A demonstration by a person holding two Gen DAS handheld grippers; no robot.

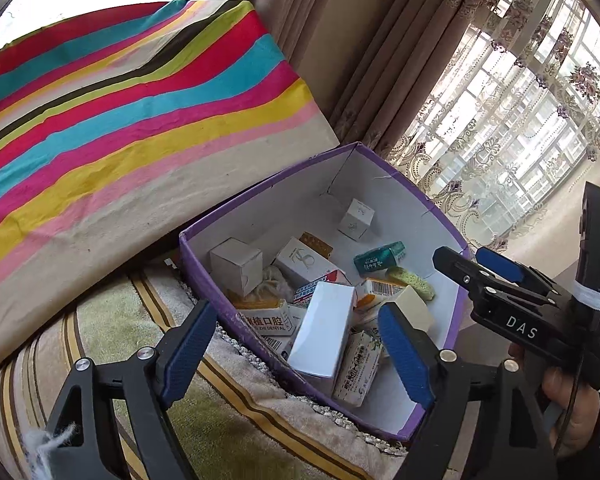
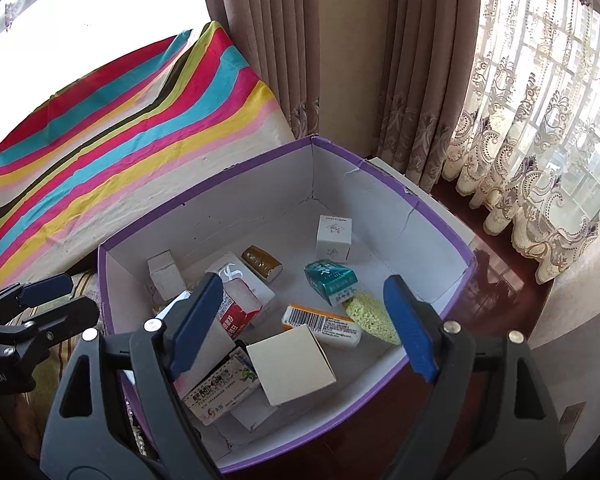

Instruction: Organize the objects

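The purple box (image 2: 380,396) sits on a striped towel (image 1: 112,332) beside a striped cloth (image 1: 140,112), filled with small cartons: a teal pack (image 2: 332,282), a yellow-green sponge (image 2: 370,316), a barcode box (image 2: 322,324), a cream box (image 2: 290,364). The left gripper (image 1: 300,350) and the right gripper (image 2: 304,328) both hover above it, jaws spread wide, holding nothing.

The purple-rimmed cardboard box (image 2: 380,196) holds everything: the small white cube carton (image 2: 333,238) near its far corner, the teal packet (image 2: 331,282) before it, the yellow-green sponge (image 2: 370,314) beside that packet.
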